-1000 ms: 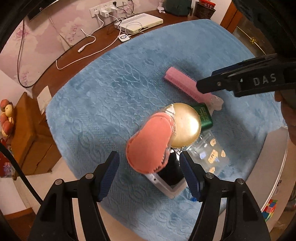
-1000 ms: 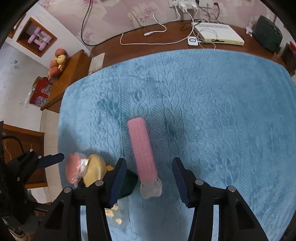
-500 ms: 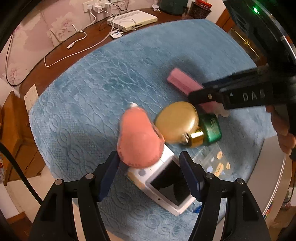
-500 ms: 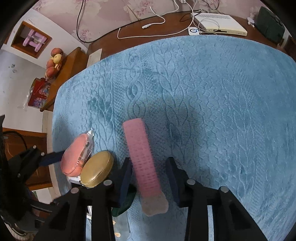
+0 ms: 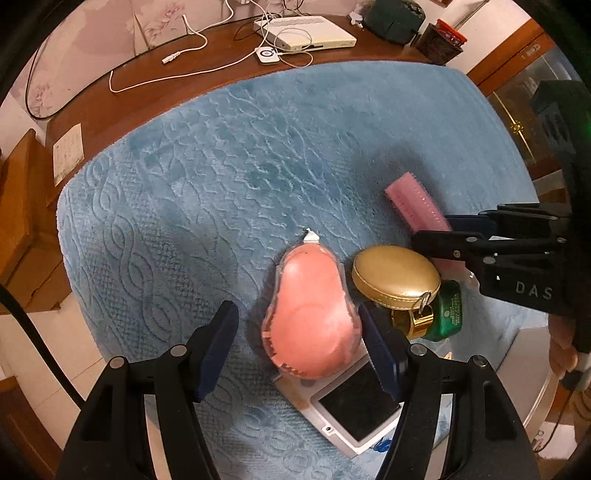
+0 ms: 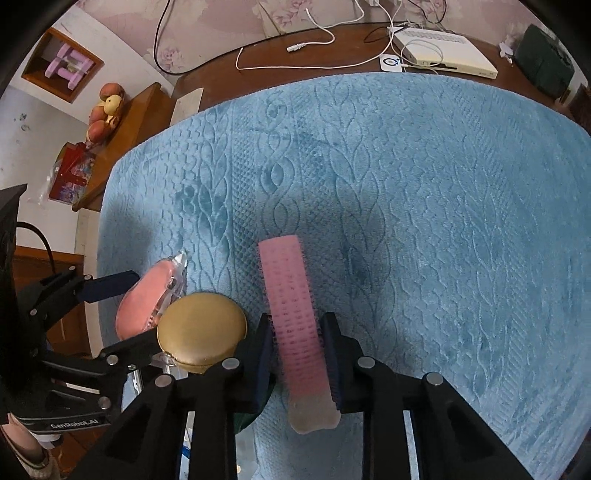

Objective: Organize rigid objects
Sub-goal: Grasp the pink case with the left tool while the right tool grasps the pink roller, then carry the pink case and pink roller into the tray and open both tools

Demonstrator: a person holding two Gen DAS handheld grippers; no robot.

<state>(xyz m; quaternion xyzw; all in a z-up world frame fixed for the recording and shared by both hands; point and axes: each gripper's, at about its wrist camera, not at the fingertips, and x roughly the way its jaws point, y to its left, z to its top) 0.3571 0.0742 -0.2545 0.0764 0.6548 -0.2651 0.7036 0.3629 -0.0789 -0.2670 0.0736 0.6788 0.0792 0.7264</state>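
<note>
A pink pear-shaped puff in clear packaging [image 5: 312, 321] lies on a white device with a dark screen [image 5: 354, 402]. My left gripper [image 5: 299, 343] is open, its fingers on either side of the puff. A gold round case [image 5: 397, 275] and a green jar with a gold cap [image 5: 439, 314] sit to its right. My right gripper [image 6: 299, 349] is shut on a pink hair roller brush [image 6: 291, 306], which lies on the blue towel [image 6: 424, 206]. The roller also shows in the left wrist view [image 5: 415, 206].
A white router box [image 5: 310, 35], a white charger puck [image 5: 267, 55] and white cables [image 6: 306, 55] lie on the brown table behind the towel. A paper note [image 5: 66, 153] sits at the table's left. The table edge is close on the right.
My right gripper has closed its fingers onto the pink roller. My left gripper has moved lower around the pink puff, which now lies flatter on the white device.
</note>
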